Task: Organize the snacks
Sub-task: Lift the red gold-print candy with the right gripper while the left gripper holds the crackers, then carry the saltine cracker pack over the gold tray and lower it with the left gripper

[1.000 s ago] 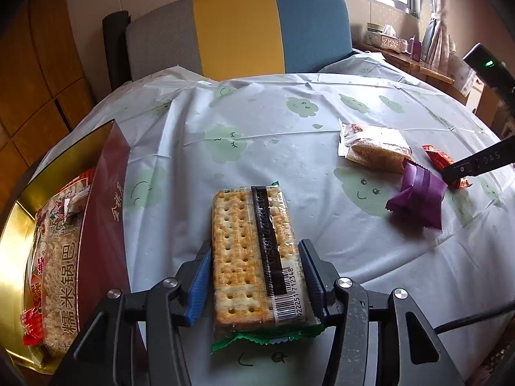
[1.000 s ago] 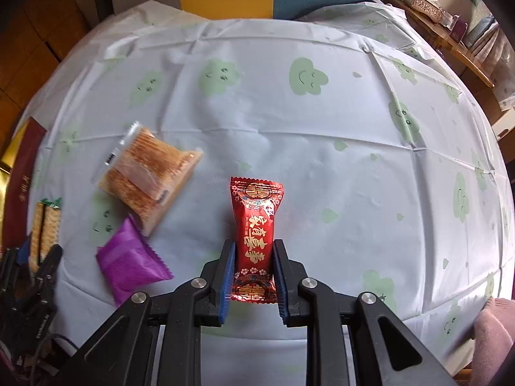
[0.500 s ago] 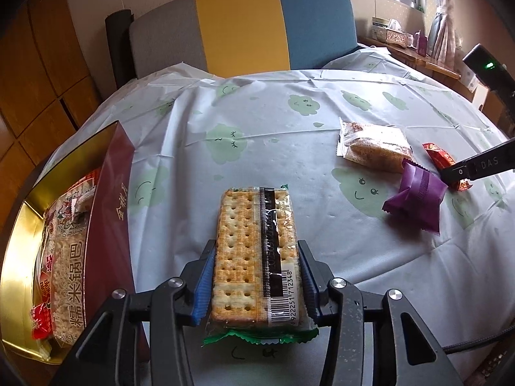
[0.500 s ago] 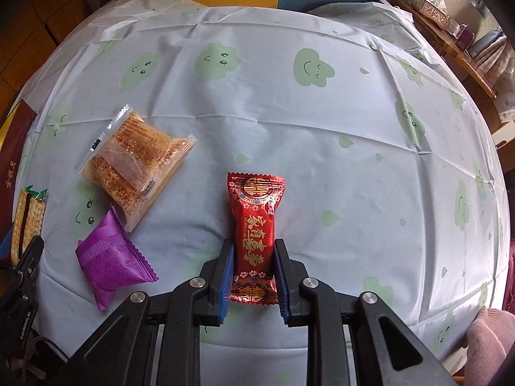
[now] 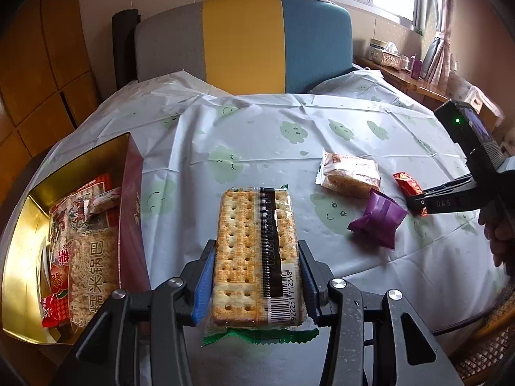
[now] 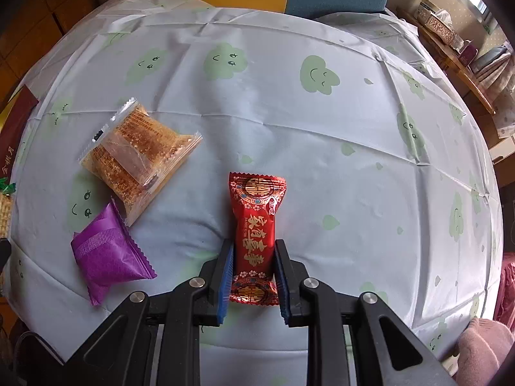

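Left gripper: I've got my blue pads pinched on both long edges of the cracker pack, and it's lifted clear of the cloth, barcode end nearest me.

Cracker pack: clear wrap, green crimped end hanging below my fingers, long side pointing away across the table.

Right gripper: pads clamped on the lower half of the red candy packet, one on each side.

Red candy packet: standing lengthwise between my fingers, gold characters facing up; whether its far end touches the cloth, I cannot tell.

Gift box: just to my left, red wall, gold lining, lid off, already holding a rice-cracker bag and small wrapped pieces.

Purple packet: lying on the tablecloth left of my right gripper, its corner just beside the clear one.

Clear-wrapped rice cake: flat on the cloth, beyond the purple packet, well apart from the red one.

Chair: grey, yellow and blue back, at the far edge of the table.
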`<action>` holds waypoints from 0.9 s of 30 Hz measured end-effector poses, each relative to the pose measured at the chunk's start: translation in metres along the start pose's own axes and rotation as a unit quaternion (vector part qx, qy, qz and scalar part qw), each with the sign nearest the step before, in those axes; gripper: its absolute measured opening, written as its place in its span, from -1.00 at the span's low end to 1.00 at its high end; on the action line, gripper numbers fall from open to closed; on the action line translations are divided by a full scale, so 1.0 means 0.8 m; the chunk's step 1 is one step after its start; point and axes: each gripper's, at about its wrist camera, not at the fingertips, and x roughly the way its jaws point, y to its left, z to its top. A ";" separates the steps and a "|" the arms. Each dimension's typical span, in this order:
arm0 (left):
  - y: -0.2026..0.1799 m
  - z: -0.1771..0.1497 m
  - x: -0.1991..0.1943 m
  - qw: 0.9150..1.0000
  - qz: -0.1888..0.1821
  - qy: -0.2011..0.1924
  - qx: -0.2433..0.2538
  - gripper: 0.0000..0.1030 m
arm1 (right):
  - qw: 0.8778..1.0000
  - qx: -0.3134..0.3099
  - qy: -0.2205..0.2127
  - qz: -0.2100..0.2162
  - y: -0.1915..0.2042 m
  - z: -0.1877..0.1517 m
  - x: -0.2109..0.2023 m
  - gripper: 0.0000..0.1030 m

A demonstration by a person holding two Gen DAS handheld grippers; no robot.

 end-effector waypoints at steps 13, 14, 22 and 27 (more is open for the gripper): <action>0.056 0.004 -0.036 0.999 0.009 -0.014 -0.050 -0.08 | 1.000 -0.013 -0.006 -0.009 0.008 -0.005 -0.002 -0.54; 0.063 0.004 -0.038 0.998 0.011 -0.014 -0.056 -0.08 | 1.000 -0.014 -0.007 -0.009 0.009 -0.005 -0.003 -0.54; 0.153 -0.009 -0.053 0.989 0.047 -0.010 -0.137 -0.08 | 1.000 -0.022 -0.010 -0.017 0.017 -0.009 -0.003 -0.54; 0.233 -0.020 -0.063 0.974 0.079 -0.006 -0.213 -0.08 | 0.999 -0.024 -0.010 -0.018 0.021 -0.010 -0.003 -0.54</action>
